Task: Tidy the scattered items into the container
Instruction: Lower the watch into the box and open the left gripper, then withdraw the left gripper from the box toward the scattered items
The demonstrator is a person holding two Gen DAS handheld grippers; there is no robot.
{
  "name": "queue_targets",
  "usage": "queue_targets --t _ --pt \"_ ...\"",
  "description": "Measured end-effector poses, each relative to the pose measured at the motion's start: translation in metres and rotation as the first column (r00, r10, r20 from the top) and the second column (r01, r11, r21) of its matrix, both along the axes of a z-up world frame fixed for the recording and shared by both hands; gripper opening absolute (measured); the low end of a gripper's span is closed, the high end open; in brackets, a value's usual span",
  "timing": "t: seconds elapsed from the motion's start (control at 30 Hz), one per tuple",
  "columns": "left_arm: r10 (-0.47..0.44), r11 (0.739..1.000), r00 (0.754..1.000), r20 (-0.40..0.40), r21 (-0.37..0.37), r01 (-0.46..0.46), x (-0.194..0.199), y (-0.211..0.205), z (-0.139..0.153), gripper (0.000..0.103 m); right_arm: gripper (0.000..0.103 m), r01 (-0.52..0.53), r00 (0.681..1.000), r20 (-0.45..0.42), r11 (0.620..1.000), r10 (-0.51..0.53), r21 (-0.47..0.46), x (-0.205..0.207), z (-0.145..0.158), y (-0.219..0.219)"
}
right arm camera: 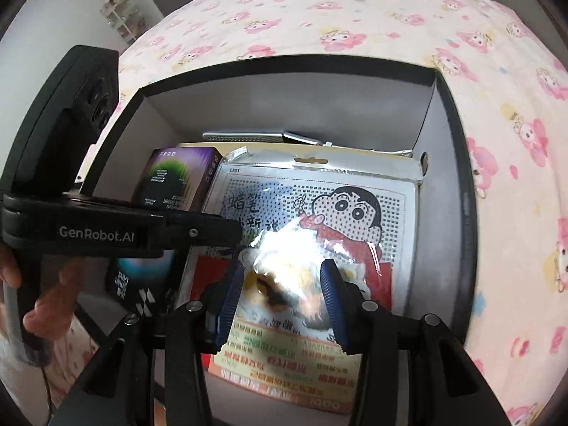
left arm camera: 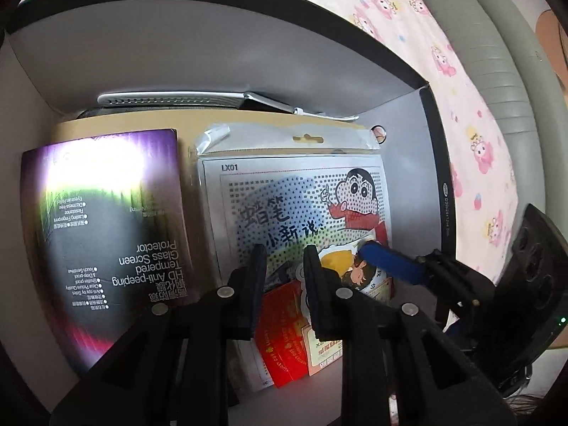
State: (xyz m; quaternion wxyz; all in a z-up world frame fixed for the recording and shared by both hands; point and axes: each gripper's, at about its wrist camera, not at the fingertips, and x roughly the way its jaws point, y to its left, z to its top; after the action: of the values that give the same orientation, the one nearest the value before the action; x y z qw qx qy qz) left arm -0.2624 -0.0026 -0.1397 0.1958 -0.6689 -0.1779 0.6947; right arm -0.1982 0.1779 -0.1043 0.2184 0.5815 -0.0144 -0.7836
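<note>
A bed (right arm camera: 355,17) with a pink cartoon-print sheet carries a dark-rimmed box (right arm camera: 461,213) directly on it.

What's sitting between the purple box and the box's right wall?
A bagged cartoon bead sheet fills that stretch, from the purple box to the container's right wall; the right wrist view shows it best.

the box (right arm camera: 443,184) i'm working in is black outside and pale grey within, and it sits on a cream bedsheet (right arm camera: 355,10) scattered with pink cartoon animals. my right gripper (right arm camera: 282,296) wears ribbed blue pads on black arms, over a glossy packet (right arm camera: 284,351) printed in yellow, red and green (glare whitens its top). behind it lie a dotted black-and-white sheet (right arm camera: 319,206) with a red-scarfed cartoon boy and a purple-to-black screen protector box (left arm camera: 106,234) with white lettering.
</note>
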Motion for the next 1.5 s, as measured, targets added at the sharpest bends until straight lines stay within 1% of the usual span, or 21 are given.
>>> queue_targets --t 0.07,0.27,0.3,0.33,0.37,0.43,0.47,0.53,0.57,0.6,0.63,0.73,0.77,0.8,0.83,0.9,0.97,1.13,1.27,1.4,1.5 --pt "-0.004 1.000 1.000 0.017 -0.014 0.005 0.002 0.002 0.001 0.020 0.041 0.003 1.000 0.027 1.000 -0.003 -0.013 -0.007 -0.004 -0.003" --pt "-0.009 0.999 1.000 0.025 -0.039 0.010 0.013 0.002 0.005 0.021 0.041 -0.019 0.999 0.047 1.000 0.020 -0.019 0.007 -0.006 -0.005" --pt "-0.008 1.000 0.999 0.036 -0.022 0.009 0.014 0.001 0.006 0.021 0.043 -0.024 0.998 0.056 0.999 0.026 -0.033 0.011 -0.006 -0.005" --pt "-0.005 1.000 0.998 0.064 0.016 0.004 0.015 -0.001 0.004 0.024 0.047 -0.029 0.997 0.072 0.997 0.034 -0.068 0.014 -0.007 -0.003" --pt "0.018 1.000 0.998 0.064 0.011 -0.019 0.015 -0.003 0.005 0.024 0.048 -0.035 0.995 0.091 0.993 0.045 -0.109 0.016 -0.007 -0.002" --pt "0.045 0.993 0.998 -0.044 -0.109 -0.049 0.018 -0.008 0.021 0.026 0.050 -0.018 0.993 0.110 0.989 0.035 -0.150 0.017 -0.007 0.002" --pt "0.051 0.988 0.994 -0.093 -0.139 -0.064 0.020 -0.010 0.030 0.026 0.050 -0.006 0.995 0.101 0.990 0.021 -0.140 0.017 -0.005 0.004" --pt "0.063 0.989 0.984 -0.167 -0.122 -0.084 0.030 -0.013 0.051 0.031 0.050 0.014 0.999 0.035 0.996 -0.011 -0.092 0.021 0.005 0.000" --pt "0.063 0.991 0.978 -0.199 -0.107 -0.085 0.037 -0.013 0.061 0.033 0.050 0.028 0.999 -0.025 0.997 -0.030 -0.068 0.027 0.015 0.000" --pt "0.059 0.990 0.969 -0.240 -0.108 -0.087 0.045 -0.013 0.072 0.037 0.050 0.040 0.997 -0.059 0.997 -0.043 -0.059 0.030 0.021 0.001" --pt "0.053 0.986 0.955 -0.293 -0.137 -0.097 0.057 -0.012 0.086 0.041 0.050 0.061 0.993 -0.101 0.997 -0.066 -0.054 0.037 0.031 0.003" --pt "0.044 0.966 0.922 -0.386 -0.218 -0.137 0.099 0.000 0.109 0.042 0.050 0.109 0.978 -0.173 0.993 -0.117 -0.054 0.052 0.052 0.009" --pt "0.038 0.964 0.910 -0.412 -0.224 -0.142 0.101 0.012 0.119 0.042 0.050 0.126 0.971 -0.195 0.990 -0.136 -0.062 0.059 0.060 0.015" --pt "0.034 0.964 0.900 -0.434 -0.222 -0.144 0.120 -0.003 0.126 0.043 0.050 0.145 0.964 -0.214 0.986 -0.159 -0.076 0.068 0.070 0.024" --pt "0.030 0.965 0.890 -0.455 -0.217 -0.144 0.128 -0.002 0.136 0.044 0.051 0.163 0.958 -0.224 0.982 -0.180 -0.096 0.073 0.081 0.033" --pt "0.021 0.969 0.875 -0.483 -0.204 -0.137 0.142 0.001 0.146 0.049 0.052 0.185 0.948 -0.238 0.974 -0.212 -0.131 0.085 0.094 0.039" --pt "0.018 0.975 0.867 -0.498 -0.183 -0.125 0.157 -0.004 0.153 0.050 0.052 0.197 0.939 -0.254 0.968 -0.231 -0.154 0.091 0.102 0.035" --pt "0.018 0.981 0.855 -0.519 -0.158 -0.117 0.171 -0.004 0.161 0.050 0.054 0.199 0.922 -0.304 0.968 -0.238 -0.156 0.112 0.116 0.018" --pt "0.021 0.982 0.851 -0.525 -0.150 -0.117 0.187 -0.014 0.166 0.050 0.054 0.178 0.922 -0.317 0.970 -0.223 -0.165 0.128 0.126 0.009" --pt "0.035 0.976 0.843 -0.537 -0.161 -0.144 0.199 -0.025 0.169 0.050 0.054 0.137 0.924 -0.334 0.978 -0.184 -0.159 0.138 0.129 -0.010" --pt "0.065 0.978 0.842 -0.535 -0.132 -0.159 0.205 -0.036 0.168 0.050 0.054 0.109 0.922 -0.355 0.983 -0.156 -0.151 0.145 0.134 -0.024"
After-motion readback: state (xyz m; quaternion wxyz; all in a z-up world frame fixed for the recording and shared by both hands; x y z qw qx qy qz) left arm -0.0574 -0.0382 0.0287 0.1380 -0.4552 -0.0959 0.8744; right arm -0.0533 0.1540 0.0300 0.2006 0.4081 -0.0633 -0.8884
